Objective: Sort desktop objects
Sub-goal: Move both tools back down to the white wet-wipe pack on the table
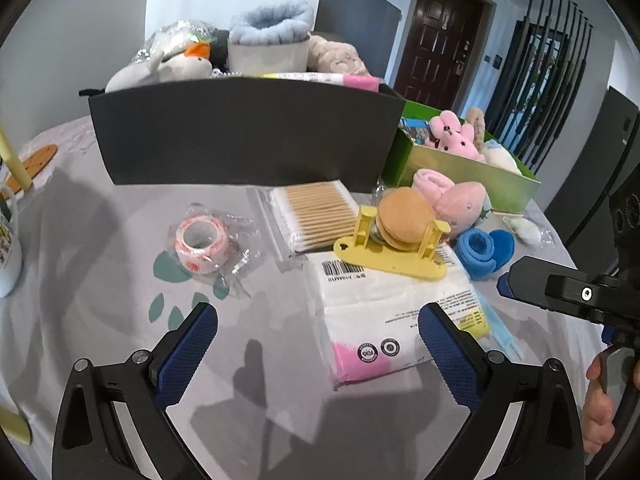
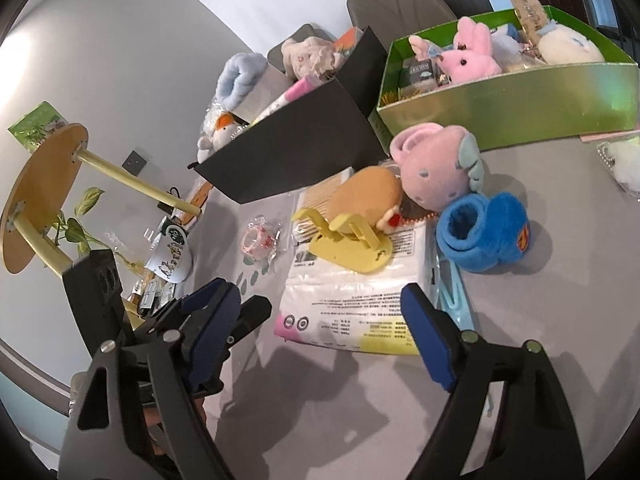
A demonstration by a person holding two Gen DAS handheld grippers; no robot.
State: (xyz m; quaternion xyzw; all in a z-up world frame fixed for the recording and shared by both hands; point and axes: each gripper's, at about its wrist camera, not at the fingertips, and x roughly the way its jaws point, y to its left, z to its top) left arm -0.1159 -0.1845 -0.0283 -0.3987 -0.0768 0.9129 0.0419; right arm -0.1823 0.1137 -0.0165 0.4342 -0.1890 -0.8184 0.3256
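Left claw (image 1: pixel 318 344) spread wide, holding nothing, hovering over the tabletop (image 1: pixel 100 240) above the near edge of the tissue pack (image 1: pixel 384 308). Right claw (image 2: pixel 324 324) likewise spread and holding nothing, over the same pack (image 2: pixel 352 296), its left finger (image 2: pixel 216 312) just beside the left claw's tip.

In the left view: yellow stand (image 1: pixel 392 252) atop the pack's far end, at 12 o'clock from the claw. Burger plush (image 1: pixel 404 216) resting between the stand's posts. Swab pack (image 1: pixel 316 212) at 11 o'clock, touching the tissue pack. Tape roll (image 1: pixel 200 244) in clear wrap at 10 o'clock, apart from the rest. Blue plush (image 1: pixel 488 248) and pink plush (image 1: pixel 464 204) at 1 o'clock. Black bin (image 1: pixel 248 136) behind, stuffed with soft toys; green box (image 1: pixel 472 176) to its right, holding a pink bunny (image 1: pixel 456 136).
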